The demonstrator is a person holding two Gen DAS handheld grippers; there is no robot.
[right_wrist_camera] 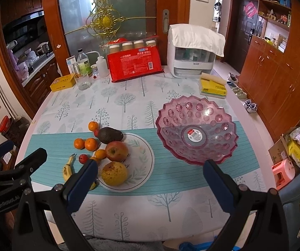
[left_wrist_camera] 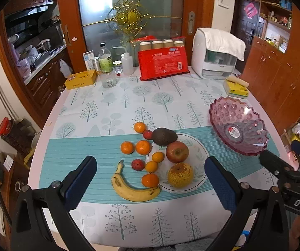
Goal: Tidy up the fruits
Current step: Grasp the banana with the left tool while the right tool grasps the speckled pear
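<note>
Start of sorting: both grippers, left [left_wrist_camera: 151, 179] and right [right_wrist_camera: 150, 172], fingers spread and empty; fruit apparently destined for pink bowl [right_wrist_camera: 198, 113]; next, grasp apple [right_wrist_camera: 116, 151]

Six tangerines [left_wrist_camera: 143, 147] lie in the fruit cluster: one far, two at the left, three near the white plate's left rim. Two small red fruits [left_wrist_camera: 138, 164] sit among them. There is one banana [left_wrist_camera: 132, 188], nearest of all, one avocado [left_wrist_camera: 164, 136] at the far side, one red apple [left_wrist_camera: 177, 151] and one yellow pear [left_wrist_camera: 180, 174]. One white plate [left_wrist_camera: 200, 152] and one pink glass bowl [left_wrist_camera: 238, 125] stand to the right. Four lidded jars [left_wrist_camera: 162, 44] line up behind one red packet [left_wrist_camera: 162, 63], far across the table.
</note>
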